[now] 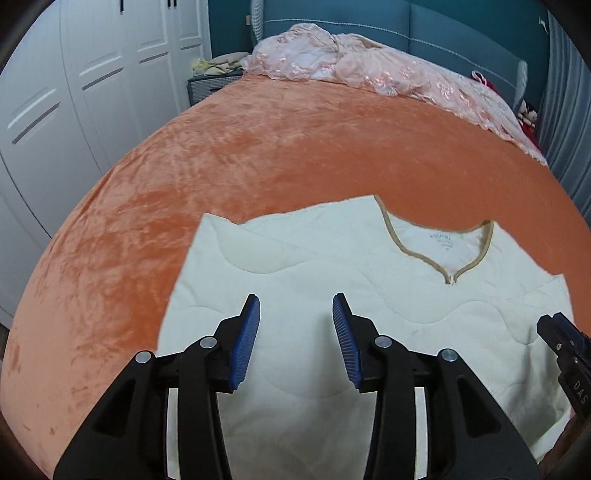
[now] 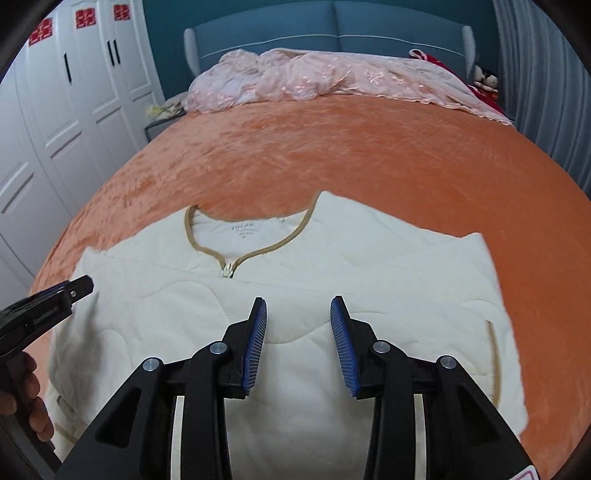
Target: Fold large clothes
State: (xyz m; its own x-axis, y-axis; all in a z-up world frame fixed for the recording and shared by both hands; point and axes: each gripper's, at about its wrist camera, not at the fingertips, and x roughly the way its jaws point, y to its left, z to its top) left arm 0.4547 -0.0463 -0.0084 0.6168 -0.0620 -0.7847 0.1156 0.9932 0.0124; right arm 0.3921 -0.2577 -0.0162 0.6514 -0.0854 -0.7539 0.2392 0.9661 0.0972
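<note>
We work at a wide bed covered in an orange plush blanket, with white wardrobe doors to the left, a blue headboard at the far end and a crumpled pink quilt heaped just in front of it. The task's garment, a cream quilted jacket with tan trim at the neck and a front zip, lies at the near edge of the bed, collar toward the far side. It looks to us as if both sleeves are already turned in: the left and right edges run fairly straight and the body reads as a rough rectangle, with a folded layer visible along the right side. Our left gripper and right gripper both hang above the jacket's middle with their blue pads apart and nothing between them, no cloth pinched. We judge the side folds done and the crosswise fold, hem up to collar or the reverse, not yet made; the near hem is hidden beneath the grippers.
</note>
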